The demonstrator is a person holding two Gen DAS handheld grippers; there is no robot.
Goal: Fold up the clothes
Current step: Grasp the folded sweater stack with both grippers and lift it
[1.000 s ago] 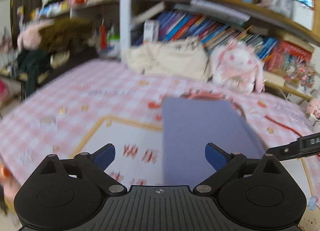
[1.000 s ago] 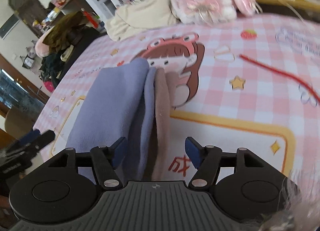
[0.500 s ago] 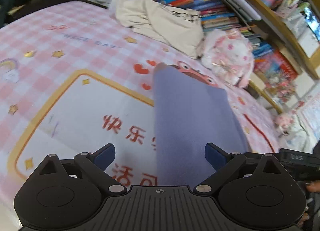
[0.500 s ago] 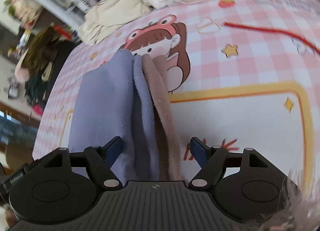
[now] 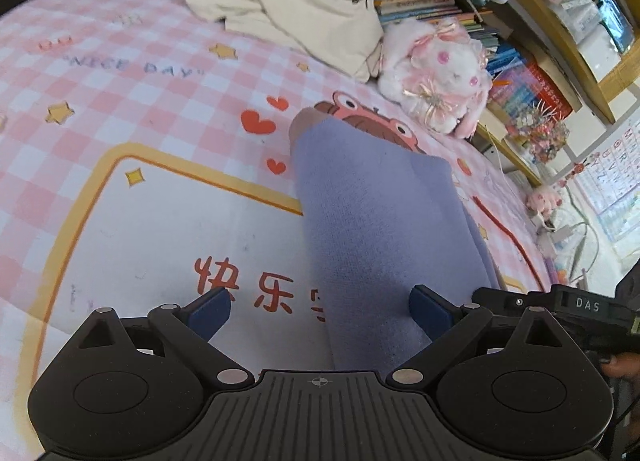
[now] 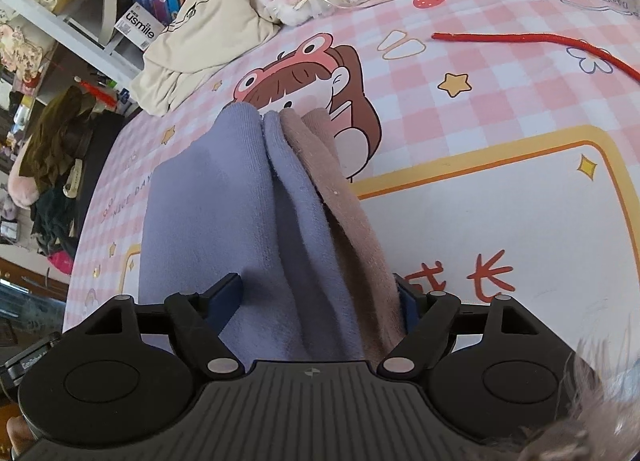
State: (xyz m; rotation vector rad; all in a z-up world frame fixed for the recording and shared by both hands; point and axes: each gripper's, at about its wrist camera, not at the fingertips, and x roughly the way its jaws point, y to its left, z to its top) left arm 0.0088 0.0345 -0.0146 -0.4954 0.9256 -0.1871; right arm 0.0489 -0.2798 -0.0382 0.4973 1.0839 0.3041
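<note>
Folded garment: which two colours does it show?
Lavender-blue with a dusty pink-brown layer on the garment; right wrist view shows both best.

The folded garment [image 6: 208,221] is lavender blue with a mauve-brown inner layer. The bench [image 5: 100,81] wears pink-and-white gingham with a yellow-bordered white panel and red characters. At one o'clock, a white-and-pink plush rabbit [image 5: 440,73]. Fingers [image 5: 210,311] are dark blue.
</note>
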